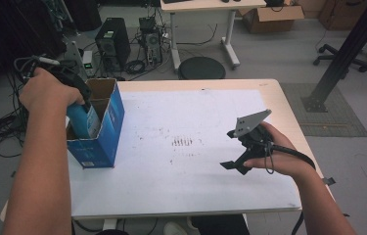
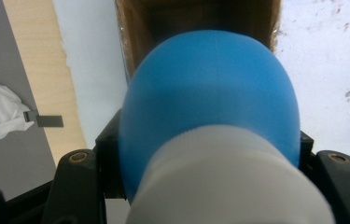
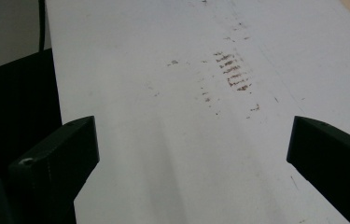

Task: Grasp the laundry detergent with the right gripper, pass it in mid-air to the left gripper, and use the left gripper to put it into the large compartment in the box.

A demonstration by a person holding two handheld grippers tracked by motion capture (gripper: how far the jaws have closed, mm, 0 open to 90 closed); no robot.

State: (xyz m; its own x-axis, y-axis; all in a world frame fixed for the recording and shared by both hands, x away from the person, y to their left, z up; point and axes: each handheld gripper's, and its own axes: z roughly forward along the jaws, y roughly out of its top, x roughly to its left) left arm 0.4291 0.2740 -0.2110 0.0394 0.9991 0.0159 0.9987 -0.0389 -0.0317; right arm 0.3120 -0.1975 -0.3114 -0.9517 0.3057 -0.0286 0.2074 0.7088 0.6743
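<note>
- Left gripper [image 1: 80, 105]: sitting at the left edge of the table, pointing down into the blue carton; its jaws are clamping a blue bottle, one black jaw pressing on each side of it in the left gripper view.
- Blue bottle [image 2: 210, 93]: rounded blue body with a white cap end [image 2: 228, 182] nearest the camera; hanging in the grip with its lower part already inside the open top of the carton [image 1: 103, 125].
- Blue carton: standing upright on the left edge of the white sheet, flaps open, brown cardboard inside showing beyond the bottle.
- Right gripper [image 3: 189, 154]: resting low over the right part of the sheet, well apart from the carton; its jaws are standing wide open with nothing between them.
- White sheet [image 1: 195, 127]: covering the tabletop, carrying brown scuff marks [image 3: 232, 70] near its middle.
- Table [image 1: 288, 112]: light wood rim showing around the sheet.
</note>
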